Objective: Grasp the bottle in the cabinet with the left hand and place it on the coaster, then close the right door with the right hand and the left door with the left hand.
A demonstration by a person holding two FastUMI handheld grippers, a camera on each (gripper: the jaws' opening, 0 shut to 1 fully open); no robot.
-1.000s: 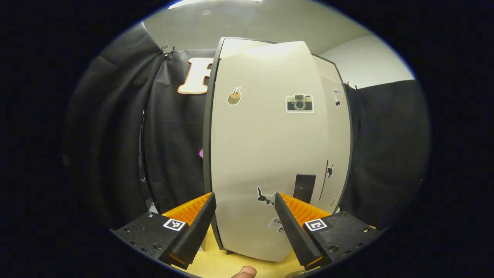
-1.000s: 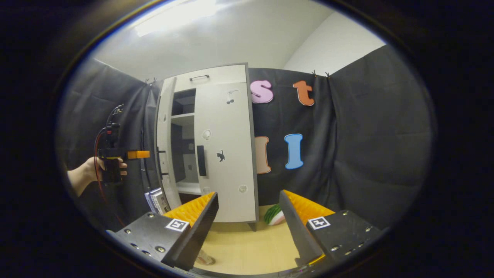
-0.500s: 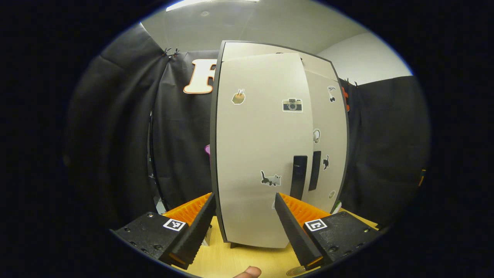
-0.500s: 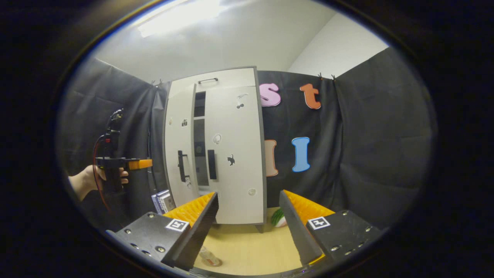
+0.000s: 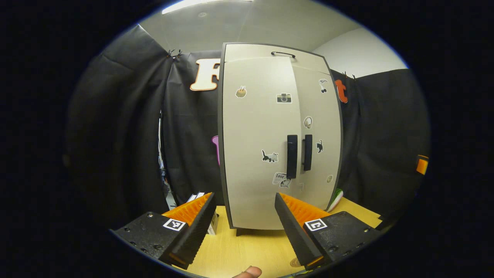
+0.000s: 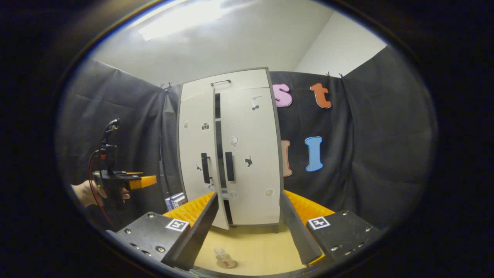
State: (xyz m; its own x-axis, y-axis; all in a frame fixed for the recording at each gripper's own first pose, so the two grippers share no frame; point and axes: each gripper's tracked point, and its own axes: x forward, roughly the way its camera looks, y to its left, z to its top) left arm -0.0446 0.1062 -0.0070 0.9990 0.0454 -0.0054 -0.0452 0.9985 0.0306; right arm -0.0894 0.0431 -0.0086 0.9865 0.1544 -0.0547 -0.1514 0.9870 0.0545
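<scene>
On the table (image 6: 251, 251), bottle (image 6: 224, 259) upright, cabinet (image 6: 247, 154) behind.

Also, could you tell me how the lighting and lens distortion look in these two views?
Left gripper view: the fisheye bows the cabinet edges outward; a ceiling light glares at the top, and the cloth walls stay dim. Right gripper view: a bright ceiling light washes out the upper left; the cabinet leans and curves, and the bottle near the bottom looks soft.
</scene>
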